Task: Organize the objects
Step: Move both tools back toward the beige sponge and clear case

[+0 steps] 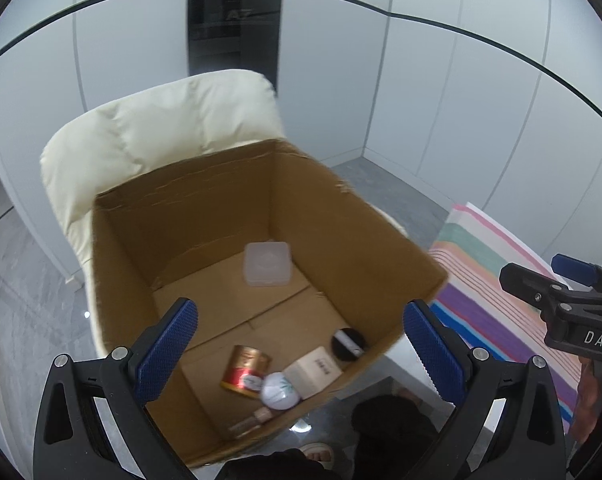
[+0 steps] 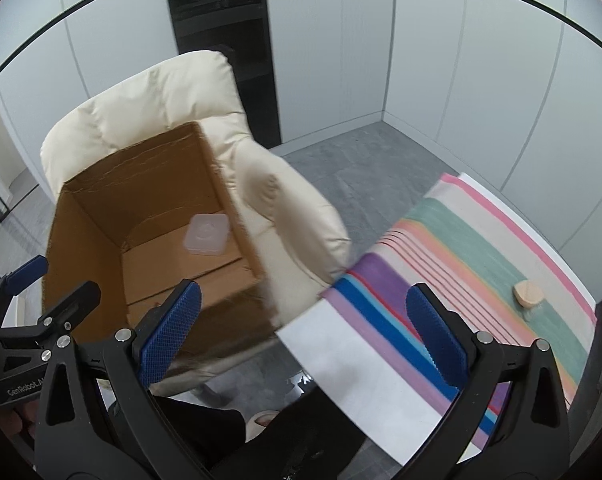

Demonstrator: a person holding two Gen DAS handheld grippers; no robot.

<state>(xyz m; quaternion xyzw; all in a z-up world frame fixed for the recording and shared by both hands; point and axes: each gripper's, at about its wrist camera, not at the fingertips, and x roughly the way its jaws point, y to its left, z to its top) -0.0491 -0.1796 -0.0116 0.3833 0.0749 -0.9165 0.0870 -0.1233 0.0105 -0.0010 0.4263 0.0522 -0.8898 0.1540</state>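
— What's in the cardboard box (image 1: 341,216) on the cream padded chair (image 1: 161,128)?
— A frosted square plastic case (image 1: 267,263) at its far corner; a glossy red tin (image 1: 245,368), a white round jar (image 1: 279,390) and a pale carton (image 1: 315,370) along the near wall.
— The tongs?
— Left gripper (image 1: 301,354) and right gripper (image 2: 304,338) both gape wide, empty. A round wooden piece (image 2: 527,294) lies near the striped cloth's (image 2: 481,240) right edge.

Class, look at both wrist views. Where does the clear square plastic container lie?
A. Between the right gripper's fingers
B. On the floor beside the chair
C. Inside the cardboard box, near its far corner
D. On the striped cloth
C: the clear square plastic container lies on the floor of the cardboard box, near its far corner, apart from the items at the near end.
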